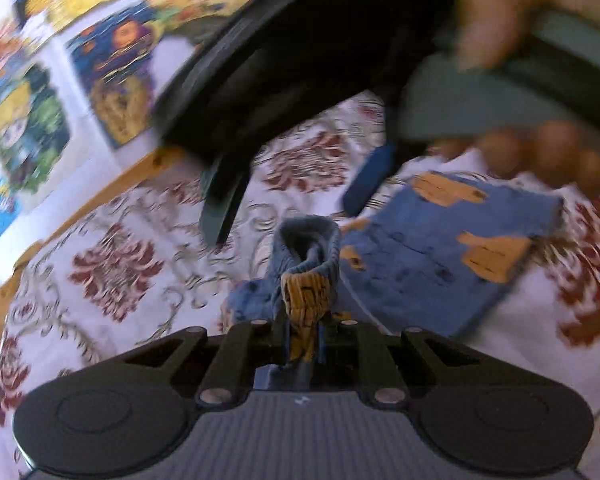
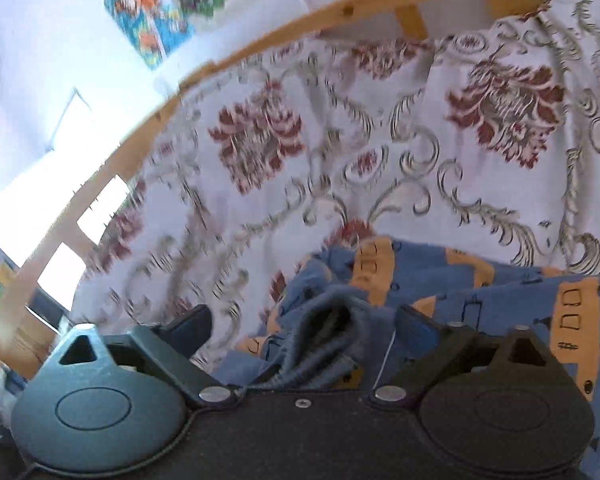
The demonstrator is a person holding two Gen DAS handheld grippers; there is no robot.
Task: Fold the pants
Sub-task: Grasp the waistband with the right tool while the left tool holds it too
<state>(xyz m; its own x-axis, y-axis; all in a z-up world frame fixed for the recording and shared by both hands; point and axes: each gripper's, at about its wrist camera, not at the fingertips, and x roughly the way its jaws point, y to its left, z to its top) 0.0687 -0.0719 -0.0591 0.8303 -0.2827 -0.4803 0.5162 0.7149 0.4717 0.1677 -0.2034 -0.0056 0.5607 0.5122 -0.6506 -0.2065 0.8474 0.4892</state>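
Our left claw [image 1: 302,344] is squeezed tight on the cuff of the little blue and orange pants [image 1: 440,256]. Our right claw [image 2: 304,328] is wide apart around another cuff. The pants lie on the flowery bedspread [image 2: 380,140].

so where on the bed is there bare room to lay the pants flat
Bare bedspread runs between the pants and the wooden bed rail, widest there. It is crowded near the pants, where the left claw and right claw both work.
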